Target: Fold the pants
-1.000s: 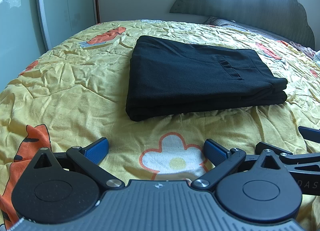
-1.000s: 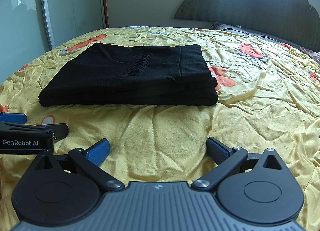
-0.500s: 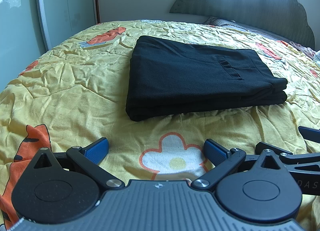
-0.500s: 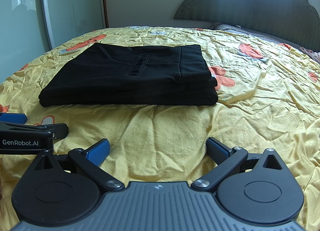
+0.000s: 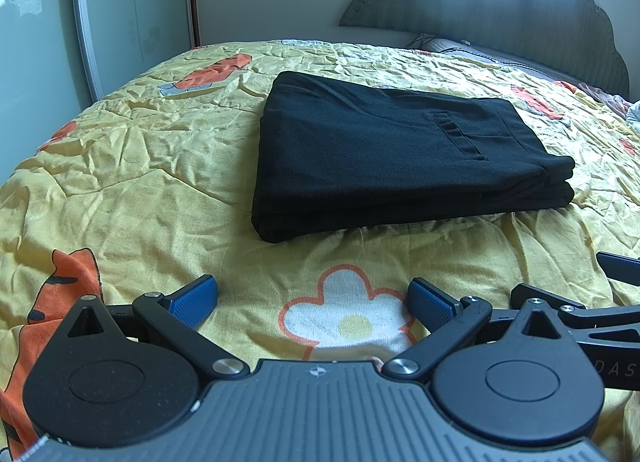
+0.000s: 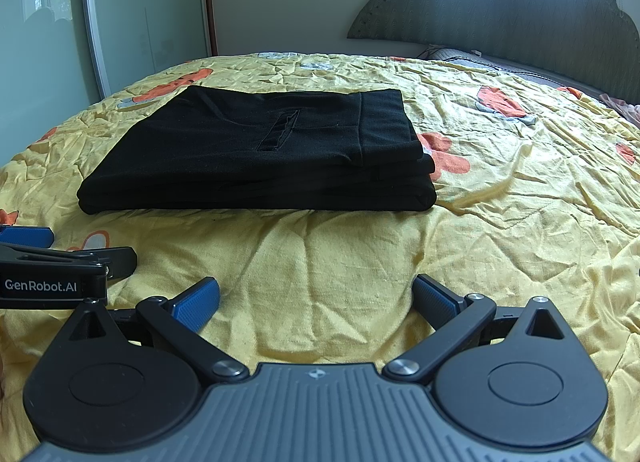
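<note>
The blue-padded fingers [image 5: 192,298] of the left gripper [image 5: 314,300] are spread wide apart with nothing between them, and they sit low over the yellow printed bedspread [image 5: 132,190], above a white flower motif [image 5: 348,318]. The right gripper [image 6: 316,300] is in the same condition: both fingers [image 6: 196,302] are set wide apart, empty, and low over a plain wrinkled area of the bedspread [image 6: 520,198]. The two grippers are side by side; part of the right gripper appears at the right edge of the left wrist view, and part of the left gripper [image 6: 52,270], marked "GenRobot.AI", appears at the left edge of the right wrist view. The black pants [image 5: 380,154] lie on the bedspread ahead of both grippers, apart from the fingers, folded into a flat, multi-layer rectangle with a welt pocket [image 5: 460,134] facing up. In the right wrist view the pants [image 6: 256,154] show stacked layer edges along their right side. A dark scalloped headboard [image 6: 500,10] stands behind the bed, and a mirrored wardrobe door [image 6: 148,14] is at the left.
</note>
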